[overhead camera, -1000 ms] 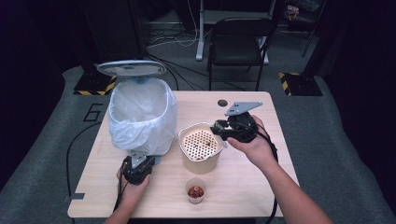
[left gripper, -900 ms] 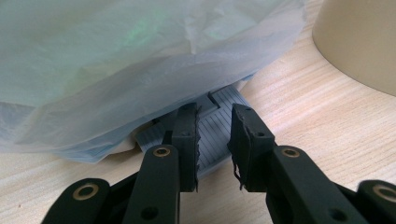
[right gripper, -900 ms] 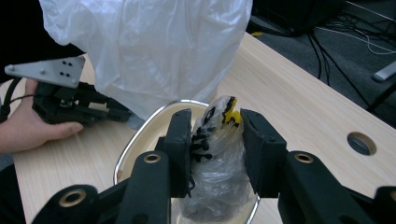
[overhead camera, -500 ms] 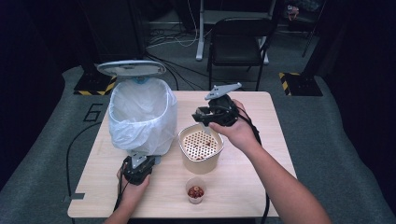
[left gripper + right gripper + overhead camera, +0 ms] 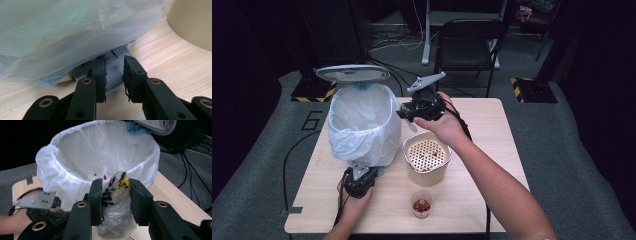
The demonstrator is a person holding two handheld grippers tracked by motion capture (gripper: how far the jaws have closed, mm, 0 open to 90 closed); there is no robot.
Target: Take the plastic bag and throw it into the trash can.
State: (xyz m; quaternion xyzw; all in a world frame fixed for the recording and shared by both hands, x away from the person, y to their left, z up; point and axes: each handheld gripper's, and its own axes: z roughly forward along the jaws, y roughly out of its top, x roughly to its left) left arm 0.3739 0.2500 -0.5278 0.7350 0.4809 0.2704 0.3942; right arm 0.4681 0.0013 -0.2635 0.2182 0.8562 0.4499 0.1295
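Note:
A bin lined with a white plastic bag (image 5: pixel 362 125) stands on the table's left, its lid (image 5: pixel 352 73) raised. My left gripper (image 5: pixel 358 170) sits at the bin's foot; in the left gripper view its jaws (image 5: pixel 114 62) are drawn close and rest on the ribbed grey pedal (image 5: pixel 117 72). My right gripper (image 5: pixel 405 114) hovers by the bin's right rim. It is shut on a crumpled clear wrapper with yellow and black print (image 5: pixel 116 202), which bulges between the jaws (image 5: pixel 115 185) just in front of the bag's open mouth (image 5: pixel 100 150).
A cream container with a perforated insert (image 5: pixel 427 157) stands right of the bin. A small cup of red bits (image 5: pixel 421 205) sits near the table's front edge. A chair (image 5: pixel 469 45) stands behind the table. Red specks lie inside the bag (image 5: pixel 100 175).
My right gripper has carried the wrapper left and upward, from beside the cream container to the bin's rim. The left gripper has stayed on the pedal.

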